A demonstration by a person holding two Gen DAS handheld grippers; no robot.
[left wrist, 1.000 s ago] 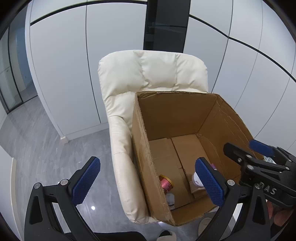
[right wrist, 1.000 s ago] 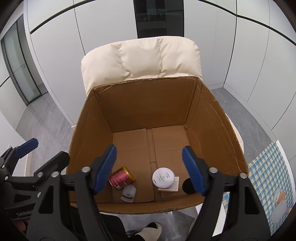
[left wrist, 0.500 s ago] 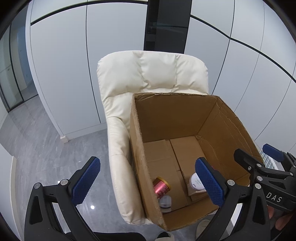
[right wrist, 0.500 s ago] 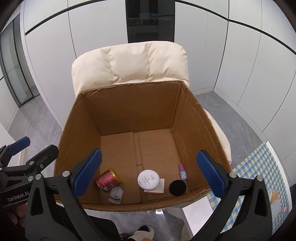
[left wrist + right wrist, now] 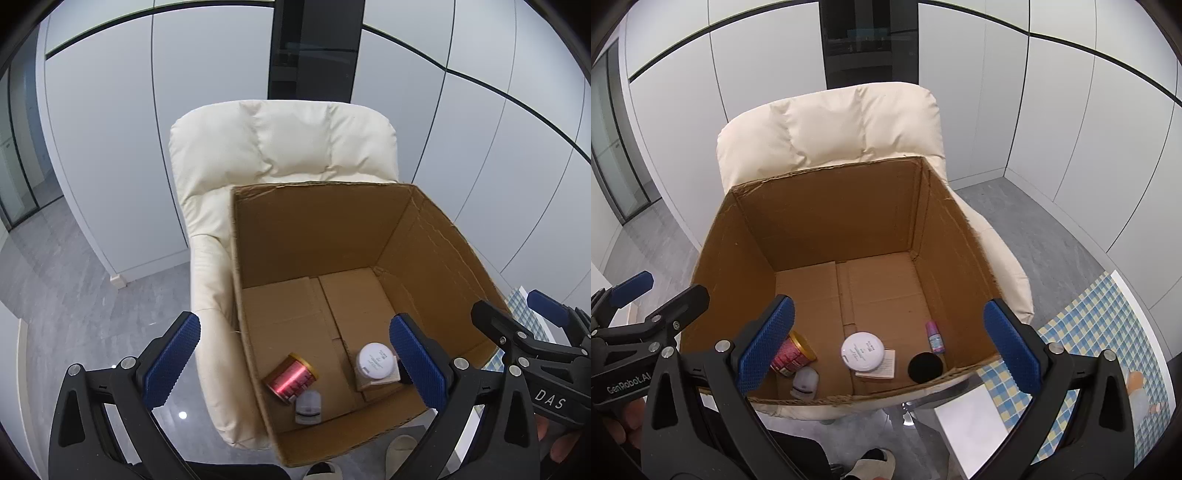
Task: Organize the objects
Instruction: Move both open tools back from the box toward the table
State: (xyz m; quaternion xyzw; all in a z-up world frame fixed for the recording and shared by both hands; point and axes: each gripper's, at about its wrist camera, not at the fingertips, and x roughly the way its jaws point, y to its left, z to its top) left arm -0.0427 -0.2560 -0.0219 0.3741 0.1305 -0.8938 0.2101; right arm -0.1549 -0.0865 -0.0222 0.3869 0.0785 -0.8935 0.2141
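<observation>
Pale wall panels and grey floor tiles all round, and in the middle a cream chair (image 5: 831, 133) with an open cardboard box (image 5: 827, 210) sitting on its seat, up at a handy height for dropping things in. On the box floor, bunched along the near wall: a red can (image 5: 792, 356) lying on its side, a small white piece (image 5: 805, 382) just in front of it, a round white tub (image 5: 863, 351) resting on a paper slip (image 5: 882, 365), a black disc (image 5: 925, 367), and a little pink bottle (image 5: 934, 336) lying down close to the right wall. That bunching looks like things let go from this side.

Right gripper (image 5: 886, 345) hangs above the near rim, pointing down into the box, jaws as wide as they go and nothing between the pads. They have just been opening, and the pink bottle now lies on the floor below them, so this reads as a release just made. Left gripper (image 5: 291, 365) is over the box's left wall, one finger outside it and one inside, also spread wide and empty, apparently waiting its turn.

To the right of the chair, a blue-and-yellow checked mat (image 5: 1082, 332) on the floor. Next, I'd guess, a reach away for another item.
</observation>
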